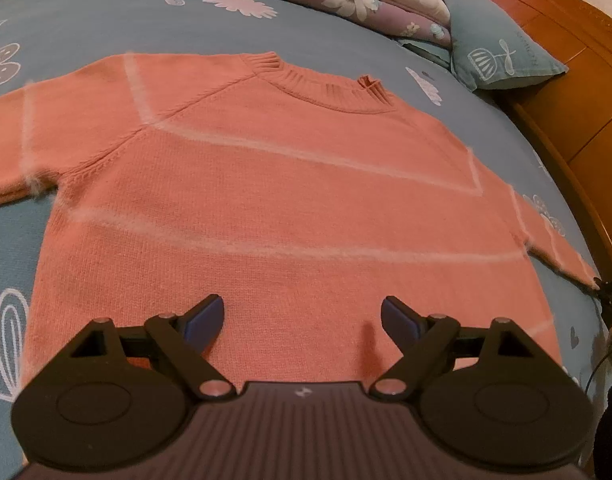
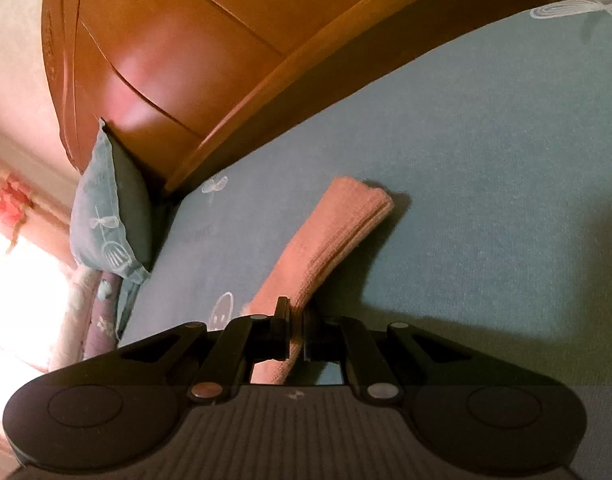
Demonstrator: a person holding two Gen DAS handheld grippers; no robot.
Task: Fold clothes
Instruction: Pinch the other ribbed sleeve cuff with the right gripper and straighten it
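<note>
Salmon-pink sweater (image 1: 266,184) is spread flat, front up, on the blue floral bed sheet (image 1: 106,20) — collar toward the quilt. Left gripper (image 1: 302,318) hovers over the hem, jaws wide apart, holding nothing. Right gripper (image 2: 295,322) is clamped tight on the sweater's sleeve (image 2: 330,236) near the wooden headboard (image 2: 178,40).

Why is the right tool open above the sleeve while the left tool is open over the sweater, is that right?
Not quite. The right tool is shut on the sleeve, pinching it near the cuff, as the right wrist view shows. The left tool is indeed open over the sweater.
</note>
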